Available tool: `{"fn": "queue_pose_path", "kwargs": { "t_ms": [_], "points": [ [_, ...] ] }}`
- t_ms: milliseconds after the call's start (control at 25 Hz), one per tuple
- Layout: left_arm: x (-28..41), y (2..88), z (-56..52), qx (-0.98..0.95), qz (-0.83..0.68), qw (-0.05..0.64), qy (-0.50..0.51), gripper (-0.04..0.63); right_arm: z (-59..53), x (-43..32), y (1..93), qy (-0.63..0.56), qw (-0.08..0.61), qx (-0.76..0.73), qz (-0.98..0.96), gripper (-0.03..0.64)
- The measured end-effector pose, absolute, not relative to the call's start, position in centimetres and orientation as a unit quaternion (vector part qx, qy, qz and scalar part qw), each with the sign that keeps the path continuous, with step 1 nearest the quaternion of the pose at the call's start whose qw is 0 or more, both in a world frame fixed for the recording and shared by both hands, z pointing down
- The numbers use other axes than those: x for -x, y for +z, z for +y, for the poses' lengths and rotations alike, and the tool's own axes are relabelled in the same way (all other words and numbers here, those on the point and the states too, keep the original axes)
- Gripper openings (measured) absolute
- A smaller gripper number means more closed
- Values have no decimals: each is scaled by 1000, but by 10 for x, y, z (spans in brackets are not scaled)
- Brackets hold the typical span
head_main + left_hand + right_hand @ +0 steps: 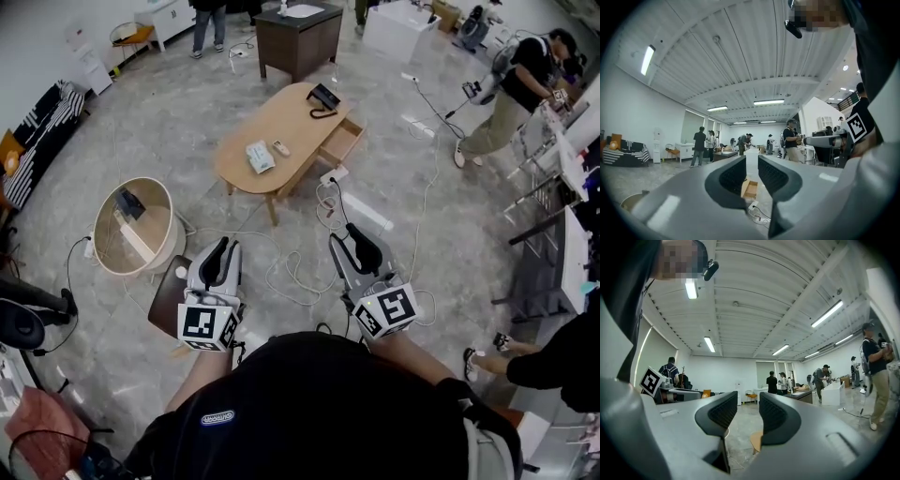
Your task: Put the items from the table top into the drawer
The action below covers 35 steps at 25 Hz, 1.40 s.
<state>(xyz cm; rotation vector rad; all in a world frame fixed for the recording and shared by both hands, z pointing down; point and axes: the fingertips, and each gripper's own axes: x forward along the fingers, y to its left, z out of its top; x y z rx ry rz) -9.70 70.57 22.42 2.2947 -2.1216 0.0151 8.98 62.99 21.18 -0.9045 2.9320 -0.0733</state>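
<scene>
Items: a white-and-teal packet [260, 157] and a small pale oblong piece [280, 148] lay close together near the middle of the tabletop; a black device with a cord [323, 97] sat apart from them at the far end.
Tabletop: an oval of light wood [281, 122] on slim legs, standing on the grey stone floor [412, 234].
Drawer: the drawer [342, 142] stood pulled out of the tabletop's right side, below the black device; what lay in it could not be made out.
Left claw: the left claw [223, 258] was held level near the person's body, well apart from the tabletop. Its jaws stood a narrow gap apart with nothing gripped; only the distant drawer showed through the gap.
Right claw: the right claw [361, 248] was beside the left one, also level and well short of the tabletop. Its jaws were parted and held nothing.
Floor near the tabletop: a white power strip [333, 175] with loose cables [295, 277] lay between the tabletop and the claws.
Left of the claws: a round pale tub [159, 246] stood near a dark stool [167, 298].
Beyond: a dark brown desk [298, 42] stood behind the tabletop; a person in a black top [520, 89] walked at the right.
</scene>
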Motion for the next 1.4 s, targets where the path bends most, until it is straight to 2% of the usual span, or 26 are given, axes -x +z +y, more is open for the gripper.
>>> {"fn": "queue_pose_path", "kwargs": {
  "t_ms": [240, 440, 840, 1400],
  "points": [
    [105, 230, 705, -746, -666, 9, -3, 175, 634, -82, 211, -17, 37, 302, 952, 236],
    [128, 230, 707, -747, -665, 8, -14, 226, 635, -67, 211, -11, 28, 315, 949, 253],
    [182, 242, 704, -739, -673, 15, -13, 238, 628, -46, 207, 3, 16, 347, 938, 262],
    [194, 254, 634, -734, -679, 12, 12, 238, 553, -62, 231, -15, 23, 374, 927, 262]
  ]
}}
